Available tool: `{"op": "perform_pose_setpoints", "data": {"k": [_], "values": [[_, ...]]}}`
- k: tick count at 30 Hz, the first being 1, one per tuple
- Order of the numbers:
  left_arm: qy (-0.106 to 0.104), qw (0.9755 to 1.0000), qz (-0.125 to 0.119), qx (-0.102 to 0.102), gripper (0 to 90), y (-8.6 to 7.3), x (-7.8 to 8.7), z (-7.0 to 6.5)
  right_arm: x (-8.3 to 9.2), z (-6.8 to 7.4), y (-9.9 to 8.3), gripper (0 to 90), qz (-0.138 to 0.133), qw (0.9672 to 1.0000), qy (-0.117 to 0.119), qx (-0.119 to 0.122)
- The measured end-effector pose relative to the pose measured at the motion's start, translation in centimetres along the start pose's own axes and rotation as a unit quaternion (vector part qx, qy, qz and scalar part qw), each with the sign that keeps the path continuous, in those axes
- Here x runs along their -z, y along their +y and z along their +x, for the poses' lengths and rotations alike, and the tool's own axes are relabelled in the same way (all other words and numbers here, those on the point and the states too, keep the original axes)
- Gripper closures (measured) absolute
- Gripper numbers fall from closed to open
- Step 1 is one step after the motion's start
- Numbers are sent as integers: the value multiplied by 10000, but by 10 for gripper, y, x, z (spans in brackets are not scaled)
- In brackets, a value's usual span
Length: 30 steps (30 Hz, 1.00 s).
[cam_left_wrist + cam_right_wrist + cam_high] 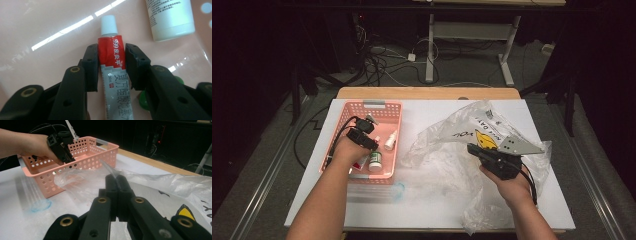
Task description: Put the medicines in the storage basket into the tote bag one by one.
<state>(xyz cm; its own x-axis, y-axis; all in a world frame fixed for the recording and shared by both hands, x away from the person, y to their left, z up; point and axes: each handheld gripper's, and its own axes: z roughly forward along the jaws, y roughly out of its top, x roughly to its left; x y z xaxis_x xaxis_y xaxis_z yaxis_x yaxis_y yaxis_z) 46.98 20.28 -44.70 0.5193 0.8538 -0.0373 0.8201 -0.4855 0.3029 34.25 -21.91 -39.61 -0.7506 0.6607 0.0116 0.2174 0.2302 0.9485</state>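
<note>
A red-and-white ointment tube (111,50) with a white cap lies flat on the floor of a pink basket (367,105). My left gripper (111,65) reaches down into the basket, and its pads (91,65) lie against the tube's two sides. From above, that gripper (368,146) stands over the tube (361,161). My right gripper (117,182) is shut on a fold of a crumpled clear plastic bag (160,187). The bag (447,150) spreads over the right half of the table, with the right gripper (473,149) at its middle.
In the basket a white bottle (170,20) and a green cap (143,100) lie close to the tube. A second small white bottle (390,141) lies nearby. A clear wrapper with a blue end (398,190) lies in front of the basket. The white table cover (312,200) ends near the person.
</note>
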Motion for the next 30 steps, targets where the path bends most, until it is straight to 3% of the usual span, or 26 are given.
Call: {"op": "perform_pose_setpoints", "data": {"k": [10,18,24,30], "values": [[82,9998,-103,-165,656,-2,1,-3,0,-1,0,900,-14,10000,5,-14],[-26,9983,-577,-62,658,-5,12,-3,0,-1,0,900,-16,10000,-6,-17],[-58,9950,-1000,20,660,-13,19,-2,1,-1,0,900,-33,10000,-10,2],[-100,9888,-1488,57,661,-19,31,-4,1,0,1,900,-39,10000,-17,-7]]}}
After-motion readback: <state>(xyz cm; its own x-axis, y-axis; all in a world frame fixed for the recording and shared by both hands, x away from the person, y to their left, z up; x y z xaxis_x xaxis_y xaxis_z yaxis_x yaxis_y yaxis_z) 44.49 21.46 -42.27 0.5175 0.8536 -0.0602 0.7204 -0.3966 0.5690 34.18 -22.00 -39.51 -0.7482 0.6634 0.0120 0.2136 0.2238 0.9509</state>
